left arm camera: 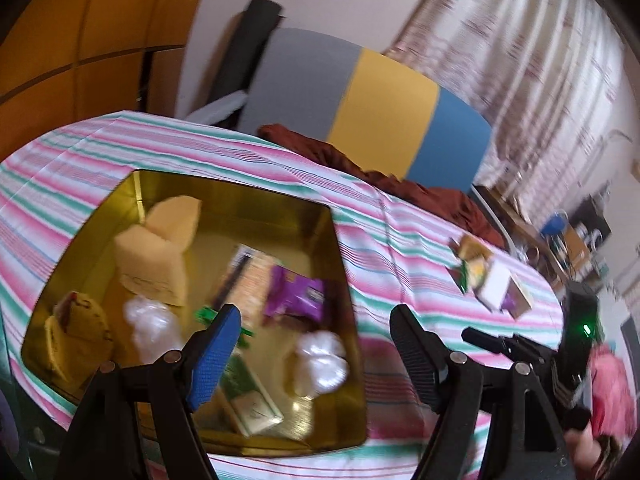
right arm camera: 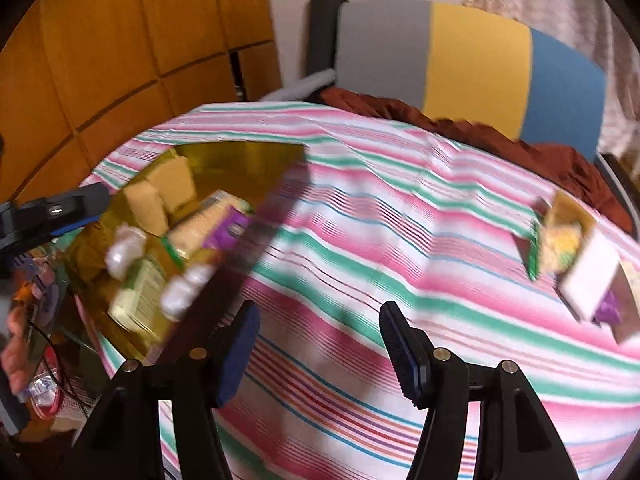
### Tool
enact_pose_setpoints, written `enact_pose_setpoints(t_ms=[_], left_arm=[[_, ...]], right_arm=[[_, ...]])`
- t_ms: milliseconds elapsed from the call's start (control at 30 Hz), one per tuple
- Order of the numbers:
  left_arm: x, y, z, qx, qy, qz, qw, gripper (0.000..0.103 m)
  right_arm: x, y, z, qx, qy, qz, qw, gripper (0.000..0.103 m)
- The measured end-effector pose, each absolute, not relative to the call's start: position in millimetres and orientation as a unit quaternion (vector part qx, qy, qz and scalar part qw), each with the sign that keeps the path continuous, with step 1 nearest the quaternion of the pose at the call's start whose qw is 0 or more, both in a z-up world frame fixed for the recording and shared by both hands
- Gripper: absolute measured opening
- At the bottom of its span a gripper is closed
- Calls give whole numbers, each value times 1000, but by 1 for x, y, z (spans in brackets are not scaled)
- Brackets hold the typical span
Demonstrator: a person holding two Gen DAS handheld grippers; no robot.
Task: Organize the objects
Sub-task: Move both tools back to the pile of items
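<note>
A gold tin (left arm camera: 248,200) sits on the striped tablecloth (left arm camera: 400,240). It holds yellow sponges (left arm camera: 156,252), a purple packet (left arm camera: 296,296), white wrapped bundles (left arm camera: 320,364) and a green box (left arm camera: 248,396). My left gripper (left arm camera: 316,316) hangs open over the tin's right side, nothing between its fingers. A small pile of packets (left arm camera: 488,280) lies at the table's far right. In the right wrist view the tin (right arm camera: 240,160) is at the left and the pile (right arm camera: 572,264) at the right. My right gripper (right arm camera: 319,312) is open and empty above the bare cloth between them.
A grey, yellow and blue cushion (right arm camera: 476,64) and a maroon cloth (right arm camera: 560,164) lie behind the table. Wooden cabinet doors (right arm camera: 120,40) stand at the back left. A hand (right arm camera: 16,352) shows at the left edge. Both views are motion-blurred.
</note>
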State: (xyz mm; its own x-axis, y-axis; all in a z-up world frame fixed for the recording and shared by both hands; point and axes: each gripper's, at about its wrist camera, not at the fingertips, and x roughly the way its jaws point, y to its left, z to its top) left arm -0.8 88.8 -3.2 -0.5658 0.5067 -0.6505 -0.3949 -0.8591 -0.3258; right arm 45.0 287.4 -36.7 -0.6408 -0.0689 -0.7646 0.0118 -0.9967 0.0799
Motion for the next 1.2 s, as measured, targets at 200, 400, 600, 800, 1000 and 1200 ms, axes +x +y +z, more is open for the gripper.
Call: enact_pose_setpoints(t_ms=[200,400,600,800,1000,1200], left_arm=[[24,118,-7,-392,-40,869,299,78],[50,148,-11,-396,-11,852,343,78],[67,172,-13,-399,9,840,367,78],[71,182,-17,-412,25,835,364,78],[72,181,-17,-414,34,839,351,78],[64,187,-21,-423,33,836,348,78]], right_arm=[[65,348,-58,451,-61,-890,-39,63],[74,417,-70,449,-96,-881,-114,63],[69,482,-62,411,-140,-881,-186,63],[43,529,-50,370,-161,-882,-245,63],[7,551,-65,383,-171,-860,-289,63],[9,559,-83,406,-181,-855,-267,24]])
